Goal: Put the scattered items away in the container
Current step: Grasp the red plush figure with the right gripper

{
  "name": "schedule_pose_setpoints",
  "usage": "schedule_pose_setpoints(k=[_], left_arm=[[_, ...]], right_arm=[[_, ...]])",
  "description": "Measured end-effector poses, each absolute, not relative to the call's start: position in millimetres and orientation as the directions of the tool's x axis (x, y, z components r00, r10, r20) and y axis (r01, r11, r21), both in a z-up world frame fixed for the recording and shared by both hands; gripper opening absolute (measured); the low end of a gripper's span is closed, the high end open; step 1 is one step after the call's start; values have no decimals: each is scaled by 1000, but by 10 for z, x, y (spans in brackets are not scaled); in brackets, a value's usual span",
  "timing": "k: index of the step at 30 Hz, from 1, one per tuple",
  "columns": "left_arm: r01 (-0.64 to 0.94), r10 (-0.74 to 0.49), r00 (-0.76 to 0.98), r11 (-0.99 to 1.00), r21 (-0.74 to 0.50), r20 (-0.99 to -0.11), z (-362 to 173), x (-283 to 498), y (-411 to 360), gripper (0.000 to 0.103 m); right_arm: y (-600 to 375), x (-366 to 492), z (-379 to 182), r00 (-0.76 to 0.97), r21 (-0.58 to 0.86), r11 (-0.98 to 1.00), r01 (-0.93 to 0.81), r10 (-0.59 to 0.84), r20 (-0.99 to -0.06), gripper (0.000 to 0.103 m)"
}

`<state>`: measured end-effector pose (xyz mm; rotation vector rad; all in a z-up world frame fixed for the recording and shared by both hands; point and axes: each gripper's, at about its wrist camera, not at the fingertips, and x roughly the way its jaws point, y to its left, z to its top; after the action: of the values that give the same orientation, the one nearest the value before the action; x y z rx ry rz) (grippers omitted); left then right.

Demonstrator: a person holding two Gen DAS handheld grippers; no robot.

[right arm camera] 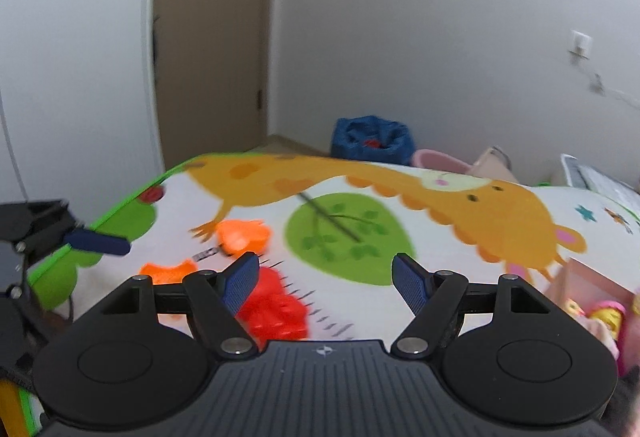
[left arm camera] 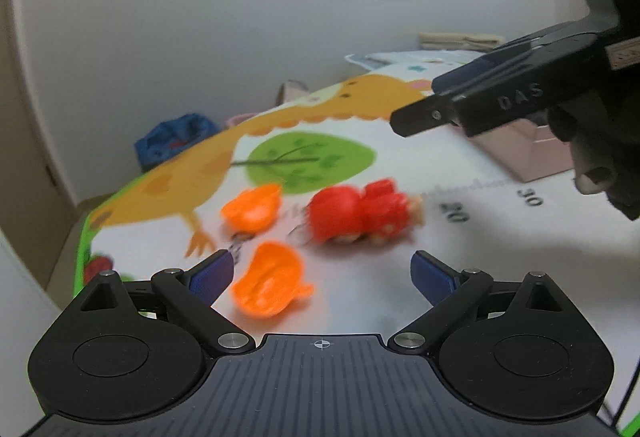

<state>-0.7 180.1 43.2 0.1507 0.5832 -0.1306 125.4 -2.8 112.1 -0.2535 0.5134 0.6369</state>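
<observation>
Toys (right arm camera: 600,317) inside pink container (right arm camera: 580,277), right-wrist only

A giraffe-print mat (left arm camera: 360,109) carries two orange toys (left arm camera: 252,207), a red toy (left arm camera: 360,215) and a pink box (left arm camera: 532,153).

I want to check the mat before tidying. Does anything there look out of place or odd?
Yes. Two orange pieces and a red toy lie loose on the mat, not in the pink box. The red toy lies on its side. Both grippers are open and empty. Blur hides any damage.
</observation>
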Motion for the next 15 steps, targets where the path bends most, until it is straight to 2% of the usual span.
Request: schedule_pose_setpoints(k=[7, 15], left_arm=[[91, -29, 819, 993, 80, -573, 279, 84, 2057, 98], [84, -47, 817, 996, 38, -574, 155, 172, 2104, 98]], right_arm=[[234, 1215, 934, 637, -93, 745, -660, 489, -596, 74], [493, 1317, 633, 606, -147, 703, -696, 464, -646, 73]])
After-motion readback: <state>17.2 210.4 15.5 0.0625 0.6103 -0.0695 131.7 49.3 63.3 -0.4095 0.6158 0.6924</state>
